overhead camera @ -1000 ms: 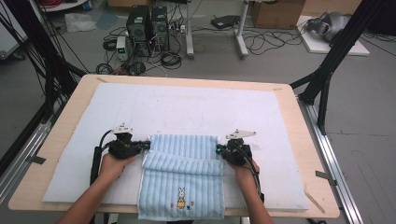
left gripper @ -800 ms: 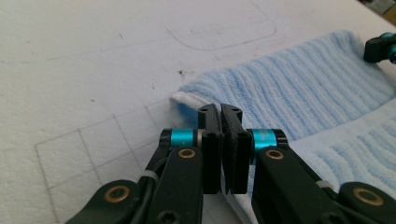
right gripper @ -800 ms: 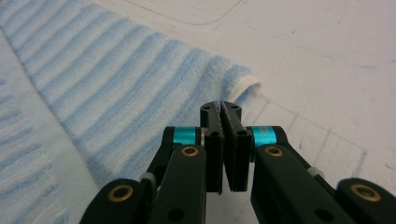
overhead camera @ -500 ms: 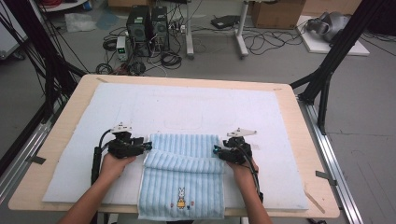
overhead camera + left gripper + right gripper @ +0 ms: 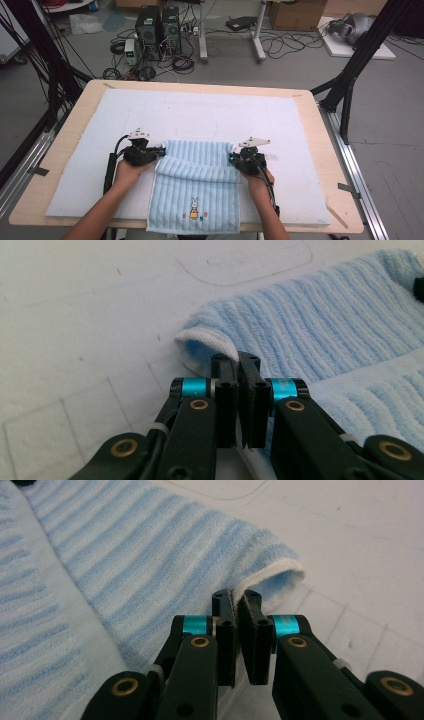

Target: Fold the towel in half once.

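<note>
At the lower left of the high view, my left gripper (image 5: 159, 151) has just snapped its jaws together on the left corner of the pale blue ribbed terry towel (image 5: 196, 192), clamping the white hem. The towel sits lower centre on the white foam mat (image 5: 220, 112), its folded edge running straight across the frame between both hands. At right, my right gripper (image 5: 232, 156) has likewise just closed, pinching the opposite corner. Neither hand is nearer, so I judge both should lift that edge together.
</note>
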### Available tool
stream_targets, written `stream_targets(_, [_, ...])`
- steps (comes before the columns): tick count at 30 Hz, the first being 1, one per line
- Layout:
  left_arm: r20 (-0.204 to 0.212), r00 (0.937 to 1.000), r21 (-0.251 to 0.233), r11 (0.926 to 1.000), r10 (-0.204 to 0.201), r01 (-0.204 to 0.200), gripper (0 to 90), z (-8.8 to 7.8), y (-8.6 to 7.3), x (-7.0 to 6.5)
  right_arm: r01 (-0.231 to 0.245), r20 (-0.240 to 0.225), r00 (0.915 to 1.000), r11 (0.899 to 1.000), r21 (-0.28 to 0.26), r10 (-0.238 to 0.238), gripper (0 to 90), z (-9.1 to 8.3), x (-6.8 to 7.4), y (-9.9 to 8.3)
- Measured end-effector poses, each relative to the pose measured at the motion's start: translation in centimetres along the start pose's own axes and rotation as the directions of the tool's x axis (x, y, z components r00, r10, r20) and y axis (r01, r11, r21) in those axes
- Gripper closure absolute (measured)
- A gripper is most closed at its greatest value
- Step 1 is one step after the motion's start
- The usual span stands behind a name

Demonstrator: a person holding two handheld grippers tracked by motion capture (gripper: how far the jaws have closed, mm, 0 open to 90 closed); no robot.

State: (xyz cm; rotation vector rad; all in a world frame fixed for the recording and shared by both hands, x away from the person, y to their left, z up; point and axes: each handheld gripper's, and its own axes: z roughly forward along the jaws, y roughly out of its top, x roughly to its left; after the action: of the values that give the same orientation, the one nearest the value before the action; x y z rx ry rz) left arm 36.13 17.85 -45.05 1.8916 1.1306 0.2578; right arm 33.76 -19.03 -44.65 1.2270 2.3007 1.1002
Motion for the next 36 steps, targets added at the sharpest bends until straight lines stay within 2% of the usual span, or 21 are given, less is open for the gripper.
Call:
stream_targets(1, [0.001,1.0000,-0.005,1.0000,-0.004,0.004,85.9,0.2,0.3,0.2,0.000,0.006,1.0000,1.000,0.001,0.000,85.7,0.2,-0.2,0.2])
stream_targets(3, [-0.004,0.9998,-0.047,0.9987,-0.020,0.020,85.8,0.5,0.4,0.6,-0.009,0.019,0.9998,1.000,-0.001,0.009,85.6,0.5,-0.6,0.6])
stream_targets(4, [-0.002,0.9991,-0.034,0.9985,-0.043,0.043,85.7,0.8,0.6,0.8,-0.006,0.027,0.9996,1.000,-0.011,0.006,85.6,0.6,-0.9,0.8])
stream_targets(5, [0.005,0.9989,-0.015,0.9988,-0.047,0.047,85.7,1.0,0.8,1.0,-0.012,0.032,0.9994,1.000,-0.018,0.013,85.6,0.8,-1.1,1.0])
stream_targets(7, [-0.011,0.9996,-0.030,0.9992,-0.028,0.027,85.7,1.2,1.3,1.1,-0.017,0.041,0.9990,1.000,-0.019,0.018,85.6,1.1,-1.3,1.4])
stream_targets(10, [-0.020,0.9996,-0.048,0.9986,-0.022,0.021,85.7,1.5,2.1,1.4,-0.021,0.049,0.9986,1.000,-0.016,0.022,85.6,1.6,-1.7,2.0])
stream_targets(12, [-0.020,0.9996,-0.036,0.9991,-0.022,0.021,85.7,1.9,2.6,1.8,-0.018,0.054,0.9983,0.999,-0.028,0.019,85.6,1.8,-2.0,2.4])
stream_targets(14, [-0.018,0.9996,-0.046,0.9987,-0.023,0.023,85.6,2.3,3.0,2.3,-0.020,0.060,0.9979,0.999,-0.029,0.022,85.5,2.0,-2.2,2.8])
stream_targets(15, [-0.021,0.9996,-0.066,0.9977,-0.021,0.020,85.6,2.4,3.1,2.5,-0.013,0.067,0.9976,0.999,-0.030,0.015,85.5,2.1,-2.3,3.0])
stream_targets(21, [-0.030,0.9995,-0.076,0.9970,0.012,-0.014,85.6,3.1,4.2,3.2,-0.012,0.095,0.9953,0.999,-0.044,0.016,85.5,3.0,-2.8,4.0])
stream_targets(23, [-0.031,0.9994,-0.104,0.9945,0.012,-0.015,85.6,3.3,4.2,3.4,-0.014,0.098,0.9950,0.999,-0.039,0.018,85.5,3.3,-3.1,4.3])
stream_targets(26, [-0.030,0.9994,-0.086,0.9961,0.016,-0.018,85.6,3.6,4.3,3.7,-0.018,0.107,0.9940,0.999,-0.041,0.022,85.4,3.6,-3.3,4.7])
stream_targets(29, [-0.032,0.9995,-0.098,0.9952,0.003,-0.007,85.6,3.7,4.4,3.9,-0.005,0.121,0.9926,0.999,-0.040,0.010,85.4,3.8,-3.3,5.2])
stream_targets(31, [-0.034,0.9994,-0.086,0.9963,0.000,-0.003,85.1,3.8,4.3,4.0,-0.008,0.124,0.9922,0.999,-0.034,0.012,85.3,4.0,-3.3,5.3])
stream_targets(32, [-0.039,0.9992,-0.081,0.9967,-0.003,-0.001,82.6,3.8,4.2,4.0,-0.005,0.127,0.9918,0.999,-0.034,0.009,84.9,4.1,-3.4,5.3])
stream_targets(34, [-0.047,0.9981,-0.091,0.9952,-0.040,0.036,66.2,3.6,4.3,4.2,-0.012,0.130,0.9914,1.000,-0.028,0.015,80.9,4.2,-3.4,5.2])
stream_targets(36, [-0.045,0.9978,-0.104,0.9937,-0.048,0.043,61.1,3.2,4.3,4.5,-0.023,0.127,0.9916,0.999,-0.035,0.028,71.6,4.1,-3.6,5.1])
